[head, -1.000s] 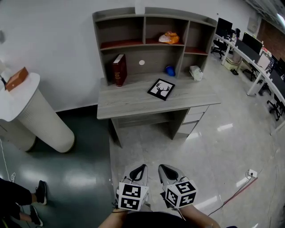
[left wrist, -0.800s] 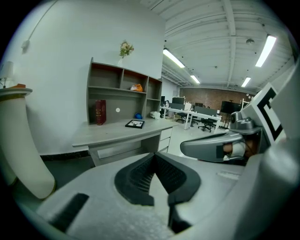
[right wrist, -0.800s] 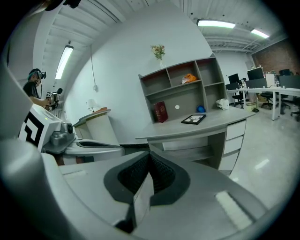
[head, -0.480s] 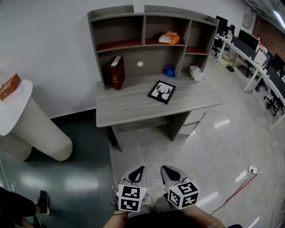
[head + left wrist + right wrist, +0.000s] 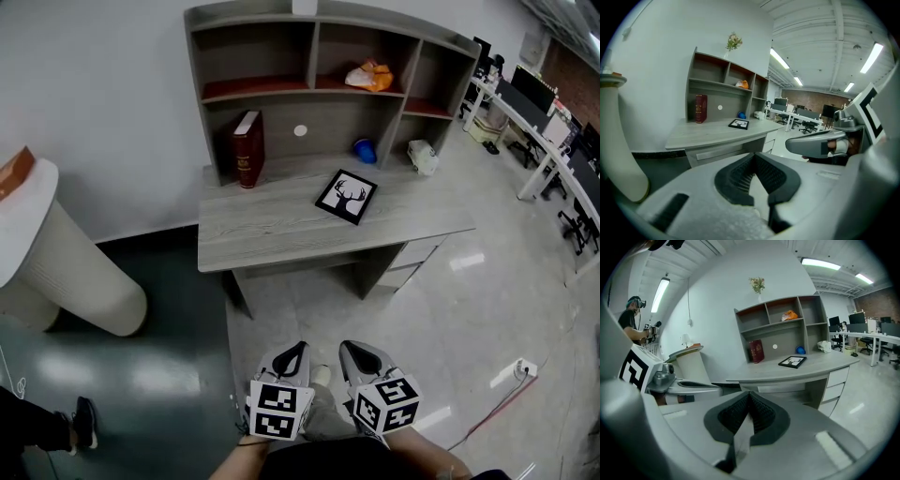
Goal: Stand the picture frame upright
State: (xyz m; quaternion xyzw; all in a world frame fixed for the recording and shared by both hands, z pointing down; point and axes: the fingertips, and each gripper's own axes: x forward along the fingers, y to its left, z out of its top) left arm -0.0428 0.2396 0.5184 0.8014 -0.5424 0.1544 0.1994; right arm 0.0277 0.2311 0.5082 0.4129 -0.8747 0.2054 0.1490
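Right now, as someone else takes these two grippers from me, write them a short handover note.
Left gripper: shut, empty, held low, well short of the desk.
Right gripper: shut, empty, beside it.
Picture frame: lying flat on the desk, below the shelves.
Done: nothing; frame untouched.
Left: reach the desk, open the jaws, grip the frame, stand it upright.

Desk (image 5: 281, 230): grey wood-grain finish, matt. Floor (image 5: 487, 300): pale tiles, glossy, reflecting lights. Picture frame (image 5: 346, 197): smooth black border. Left gripper (image 5: 297, 349) and right gripper (image 5: 345, 347): matt grey plastic shells, ribbed black pads.
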